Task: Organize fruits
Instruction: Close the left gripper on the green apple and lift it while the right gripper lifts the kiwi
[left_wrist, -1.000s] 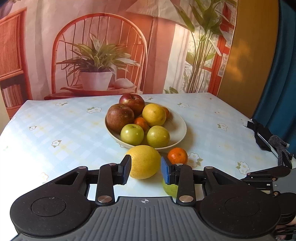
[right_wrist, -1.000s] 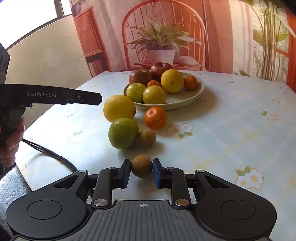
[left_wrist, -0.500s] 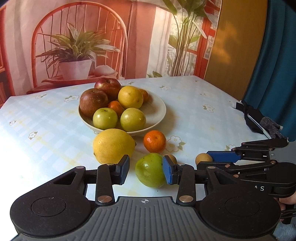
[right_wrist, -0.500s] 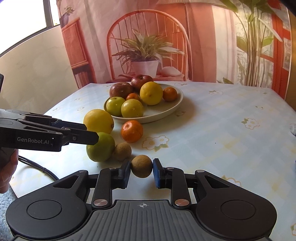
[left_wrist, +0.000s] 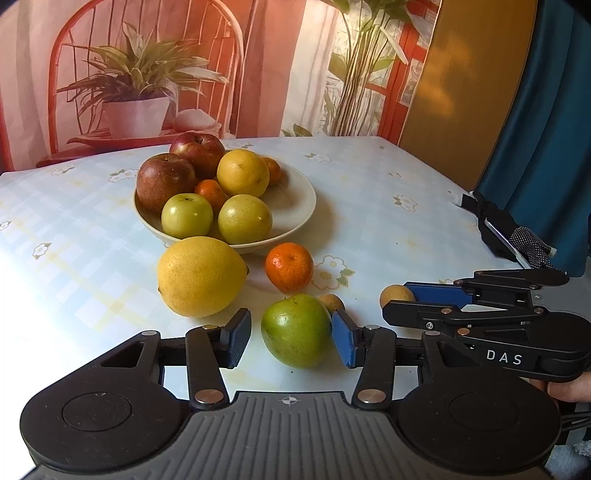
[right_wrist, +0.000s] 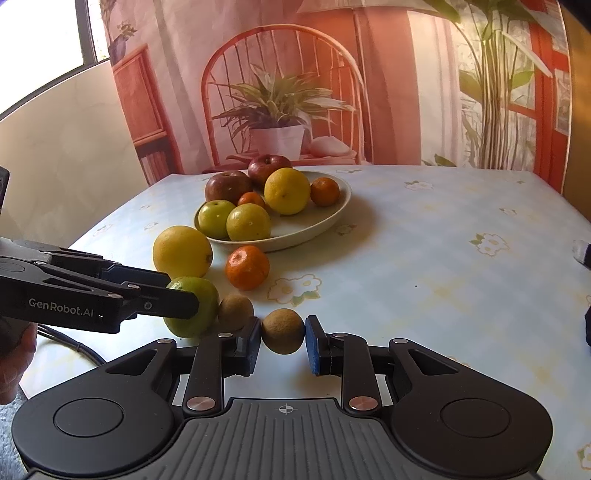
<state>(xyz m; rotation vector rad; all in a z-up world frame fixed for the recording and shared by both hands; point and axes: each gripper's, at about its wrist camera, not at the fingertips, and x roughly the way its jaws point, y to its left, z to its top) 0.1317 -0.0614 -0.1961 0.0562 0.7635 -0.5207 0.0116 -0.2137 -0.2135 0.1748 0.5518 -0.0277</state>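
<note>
A green apple lies on the table between the fingers of my left gripper, whose jaws are opening. The blue pad on the right is at the apple's skin, and a gap shows at the left pad. My right gripper is shut on a small brown fruit, also seen from the left wrist as the brown fruit. A second small brown fruit sits beside the apple. A big yellow citrus and a mandarin lie in front of the white bowl, which holds apples, citrus and mandarins.
A black strap and a dotted glove lie at the table's right edge. A cable runs off the near left edge, beside a person's hand. A printed backdrop of a chair and plants stands behind the table.
My left gripper has shifted from the yellow citrus to the green apple, come lower, and its jaws have widened. The right gripper has kept its grip on the brown fruit.
</note>
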